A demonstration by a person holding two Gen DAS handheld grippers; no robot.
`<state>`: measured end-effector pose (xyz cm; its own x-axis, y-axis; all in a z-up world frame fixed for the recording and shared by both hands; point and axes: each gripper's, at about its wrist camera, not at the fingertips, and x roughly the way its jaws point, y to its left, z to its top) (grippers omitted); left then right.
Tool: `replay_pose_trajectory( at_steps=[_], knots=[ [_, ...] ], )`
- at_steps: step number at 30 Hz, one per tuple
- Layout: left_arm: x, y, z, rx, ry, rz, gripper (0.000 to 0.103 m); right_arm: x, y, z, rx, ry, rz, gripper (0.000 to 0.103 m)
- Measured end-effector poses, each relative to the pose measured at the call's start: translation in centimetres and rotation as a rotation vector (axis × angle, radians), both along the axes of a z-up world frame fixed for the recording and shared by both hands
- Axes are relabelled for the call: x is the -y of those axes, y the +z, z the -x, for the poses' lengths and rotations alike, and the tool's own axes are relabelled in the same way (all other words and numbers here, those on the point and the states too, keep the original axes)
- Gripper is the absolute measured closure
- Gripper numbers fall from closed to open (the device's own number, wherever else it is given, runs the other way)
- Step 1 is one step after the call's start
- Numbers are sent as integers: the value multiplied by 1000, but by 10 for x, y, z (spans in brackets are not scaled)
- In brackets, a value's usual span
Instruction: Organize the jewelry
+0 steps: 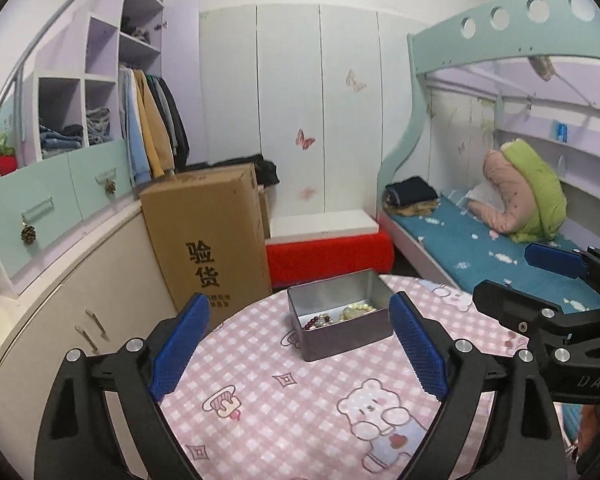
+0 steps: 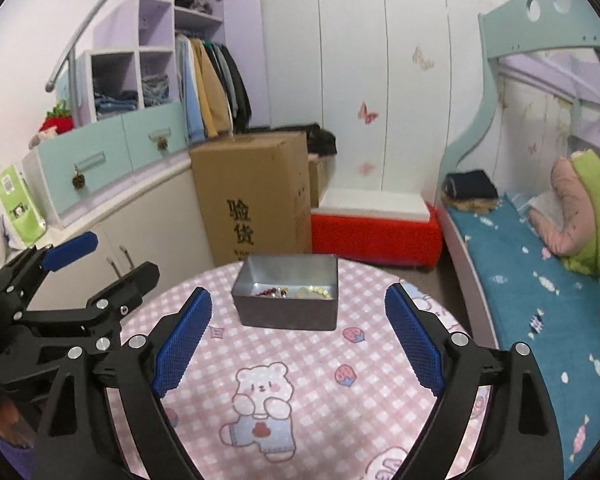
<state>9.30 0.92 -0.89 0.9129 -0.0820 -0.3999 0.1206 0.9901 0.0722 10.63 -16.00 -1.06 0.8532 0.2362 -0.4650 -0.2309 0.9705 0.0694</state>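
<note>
In the left wrist view, the left gripper is above the round table, which has a pink checked cloth with bear pictures. Its jaws are wide open and hold nothing; the 2 blue pads stand on both sides of the view. Between them, further on the table, sits the metal tin, open at the top. Inside it lie a dark red bead bracelet on the left and a pale bead bracelet on the right, close to each other. At the right edge the right gripper comes into the picture, also above the table edge, with its jaws apart and empty. Behind the table stand a cardboard box with black characters, a red bench and a bunk bed with a blue sheet.

In the right wrist view, the right gripper has its jaws wide open with nothing between them. The metal tin sits straight ahead near the far edge of the table, not touching the pads. The dark red bead bracelet and the pale bead bracelet lie on its bottom, side by side. The left gripper shows at the left, beside the table edge, with its jaws open and empty. The cardboard box is behind the tin, and the red bench is to its right.
</note>
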Motion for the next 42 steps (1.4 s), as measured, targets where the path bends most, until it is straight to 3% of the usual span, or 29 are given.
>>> replay_pose_trajectory(
  at_steps=[7,17,25,42],
  knots=[
    [2,15,43,79,14,-2,13,-1,19,55,91,-39,40,17],
    [5,34,102,204,68,4,13,0,40,118,202,-54,22,17],
    [2,42,131,311,90,42,13,-7,51,146,296,-82,14,15],
    [11,36,128,301,59,30,13,4,42,144,289,-118,-4,15]
  ],
)
